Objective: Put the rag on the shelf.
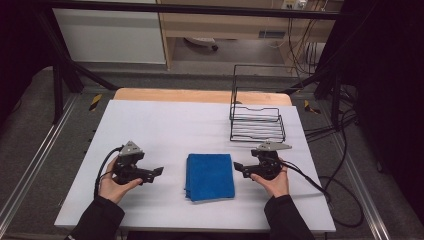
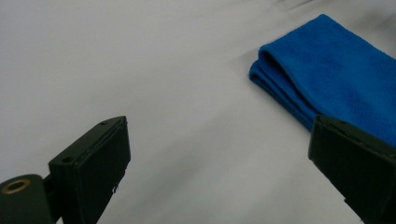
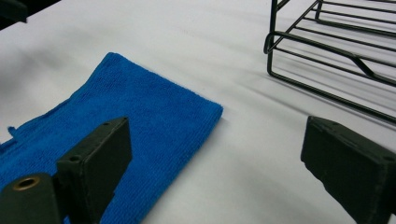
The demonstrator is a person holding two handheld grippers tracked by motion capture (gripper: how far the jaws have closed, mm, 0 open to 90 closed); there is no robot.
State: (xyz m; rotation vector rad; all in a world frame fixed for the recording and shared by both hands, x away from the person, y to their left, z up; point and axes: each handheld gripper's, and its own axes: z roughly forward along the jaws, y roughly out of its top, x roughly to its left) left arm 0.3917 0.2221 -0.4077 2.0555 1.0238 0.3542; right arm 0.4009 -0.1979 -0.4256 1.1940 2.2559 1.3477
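Lying folded flat near the front middle of the white desk (image 1: 150, 120), the blue cloth (image 1: 210, 176) sits between the two tools. The left hand-held gripper (image 1: 159, 172) rests just beside its left edge, jaws spread wide and holding nothing. The right hand-held gripper (image 1: 237, 167) flanks its right edge, jaws likewise gaping and empty. A black wire rack (image 1: 257, 122) stands behind, toward the far right.
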